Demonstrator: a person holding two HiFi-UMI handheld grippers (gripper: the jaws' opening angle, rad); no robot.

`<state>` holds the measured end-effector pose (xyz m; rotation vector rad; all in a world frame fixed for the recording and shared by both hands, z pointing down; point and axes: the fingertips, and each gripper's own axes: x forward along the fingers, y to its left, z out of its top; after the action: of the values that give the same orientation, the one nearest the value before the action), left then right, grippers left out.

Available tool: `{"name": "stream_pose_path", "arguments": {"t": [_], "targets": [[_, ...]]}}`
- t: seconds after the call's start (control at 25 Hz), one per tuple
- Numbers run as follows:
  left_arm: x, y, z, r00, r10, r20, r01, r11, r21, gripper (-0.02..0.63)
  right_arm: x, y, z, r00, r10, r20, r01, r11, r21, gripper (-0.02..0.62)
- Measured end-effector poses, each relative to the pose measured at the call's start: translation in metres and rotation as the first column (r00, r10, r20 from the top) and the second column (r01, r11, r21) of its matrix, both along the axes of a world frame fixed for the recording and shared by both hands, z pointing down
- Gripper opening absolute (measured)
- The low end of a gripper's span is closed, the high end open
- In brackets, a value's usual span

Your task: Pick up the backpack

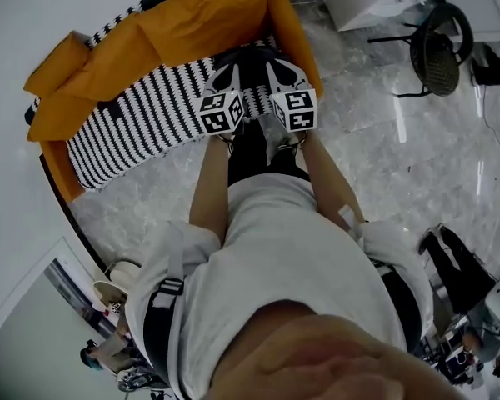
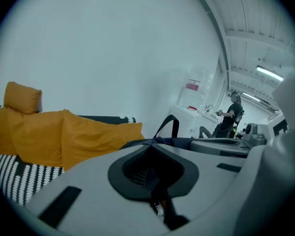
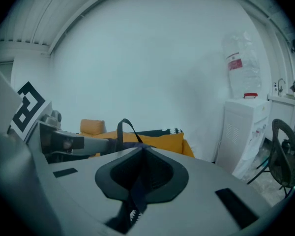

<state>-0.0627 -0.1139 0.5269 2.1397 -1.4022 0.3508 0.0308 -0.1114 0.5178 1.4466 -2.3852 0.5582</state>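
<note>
Both tongs pressed shut: left tongs (image 1: 227, 80) and right tongs (image 1: 283, 77) each pinch backpack (image 1: 250, 59) webbing. I grip it on two sides so it hangs level, over the sofa (image 1: 150, 111) edge.

Left gripper (image 2: 150, 173) and right gripper (image 3: 140, 173), side by side, clamp the backpack (image 1: 252, 57).

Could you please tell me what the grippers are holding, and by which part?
The backpack: the left gripper and the right gripper are each shut on its dark fabric beside a zipper, near the top loop.
</note>
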Motion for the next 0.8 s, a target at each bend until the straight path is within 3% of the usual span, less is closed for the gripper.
{"name": "stream_pose_path", "arguments": {"t": [0.28, 0.8], "targets": [[0.003, 0.008, -0.042, 0.999, -0.022, 0.048, 0.017, 0.995, 0.1, 0.017, 0.001, 0.007, -0.046, 1.0, -0.025, 0.006, 0.025, 0.996, 0.089, 0.051], [0.025, 0.037, -0.121, 0.998, -0.053, 0.03, 0.045, 0.97, 0.237, 0.017, 0.02, 0.036, -0.128, 0.998, -0.041, 0.05, 0.029, 0.973, 0.23, 0.049]]}}
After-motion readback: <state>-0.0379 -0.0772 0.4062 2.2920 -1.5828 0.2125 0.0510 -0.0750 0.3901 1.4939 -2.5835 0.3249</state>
